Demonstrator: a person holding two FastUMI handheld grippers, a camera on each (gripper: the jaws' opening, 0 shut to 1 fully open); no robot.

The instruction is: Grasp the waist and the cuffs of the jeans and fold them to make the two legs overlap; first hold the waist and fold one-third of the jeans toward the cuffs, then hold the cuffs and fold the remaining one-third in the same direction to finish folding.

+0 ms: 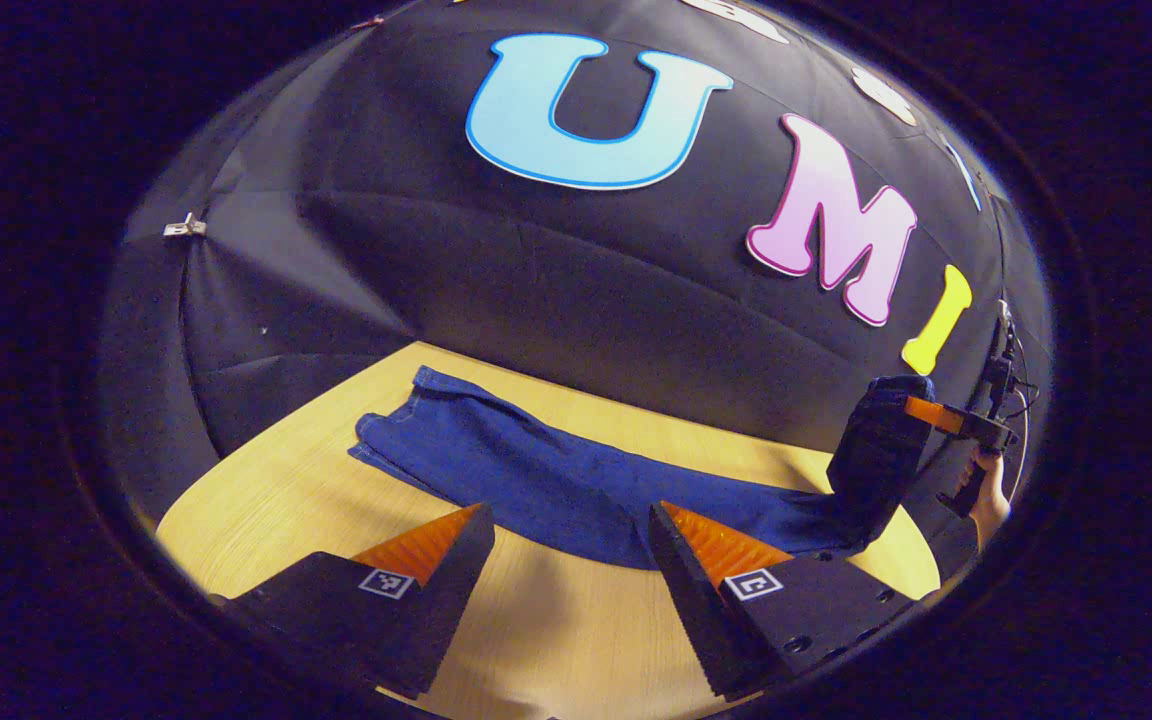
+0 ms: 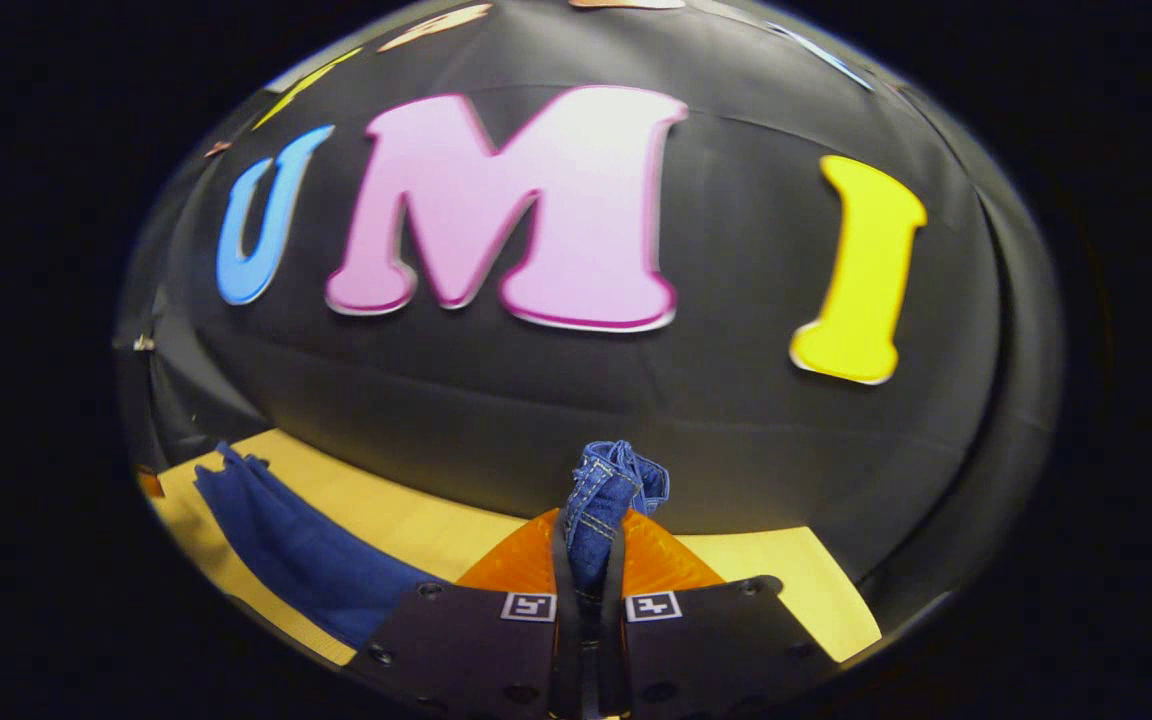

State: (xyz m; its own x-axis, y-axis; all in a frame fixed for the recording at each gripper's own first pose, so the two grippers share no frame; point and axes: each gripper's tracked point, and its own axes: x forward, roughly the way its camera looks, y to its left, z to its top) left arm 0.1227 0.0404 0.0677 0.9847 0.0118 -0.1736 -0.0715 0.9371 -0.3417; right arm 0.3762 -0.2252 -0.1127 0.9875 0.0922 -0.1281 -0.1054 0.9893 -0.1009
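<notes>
Jeans (image 1: 536, 475) lie lengthwise on bench (image 1: 266, 510), legs seemingly overlapped. Right gripper (image 2: 588, 560) clenched on denim end, lifted off bench; waist or cuff, cannot tell. Left gripper (image 1: 566, 545) released, hovering before jeans' near edge. Step: likely first one-third fold. Next: carry lifted end over toward far end.

each gripper, the left gripper (image 1: 566, 545) and the right gripper (image 2: 588, 560), has wedge-shaped ribbed fingers (image 1: 701, 540) on dark screw-holed blocks bearing small square black-and-white markers.
</notes>
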